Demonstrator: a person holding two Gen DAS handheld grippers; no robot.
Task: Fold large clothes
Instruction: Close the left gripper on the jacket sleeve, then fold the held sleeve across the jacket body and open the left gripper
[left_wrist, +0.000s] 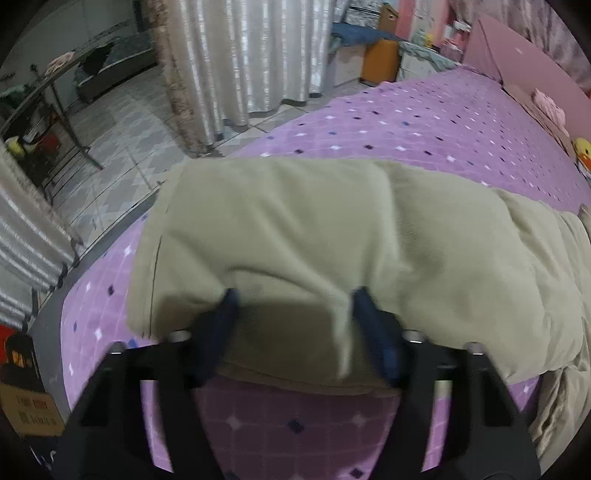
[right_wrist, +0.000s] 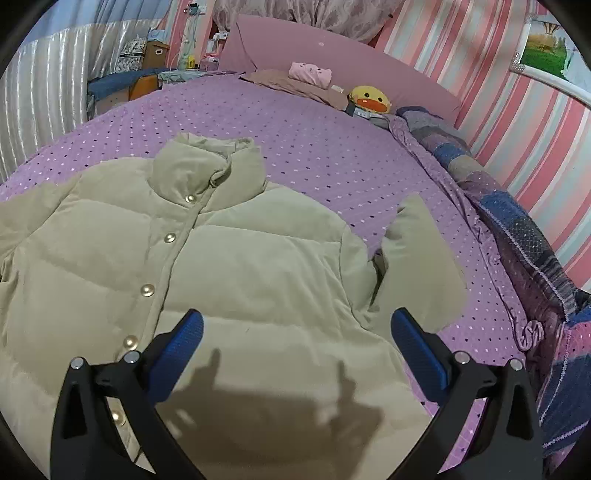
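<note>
Left wrist view: the left tool (left_wrist: 293, 295) has its two blue fingers (left_wrist: 221, 325) spread apart on either side of a raised fold of the beige padded jacket (left_wrist: 295, 229). The fabric bulges over both fingertips and hides them; the gap between the fingers looks wide, but whether they pinch any cloth cannot be told. The jacket lies on the bed, across the purple dotted bedspread (left_wrist: 406, 125), with its near edge lifted off the spread just ahead of the tool. Beyond the bed edge are a tiled floor (left_wrist: 122, 147) and pale striped curtains (left_wrist: 255, 55).

Right wrist view: the right tool (right_wrist: 297, 321) is released, its blue fingers (right_wrist: 181, 343) wide apart above the jacket's lower front and holding nothing; its shadow falls on the cloth below. The jacket (right_wrist: 258, 258) lies front side up, buttoned with a row of pearl-coloured buttons (right_wrist: 147, 290), collar (right_wrist: 210, 170) pointing toward the pink headboard (right_wrist: 332, 51). One sleeve (right_wrist: 413, 266) lies bent beside the body on the spread. A yellow duck toy (right_wrist: 369, 99) rests near the headboard, and a patchwork quilt (right_wrist: 517, 229) is bunched along the bed's far side by the striped wall.
</note>
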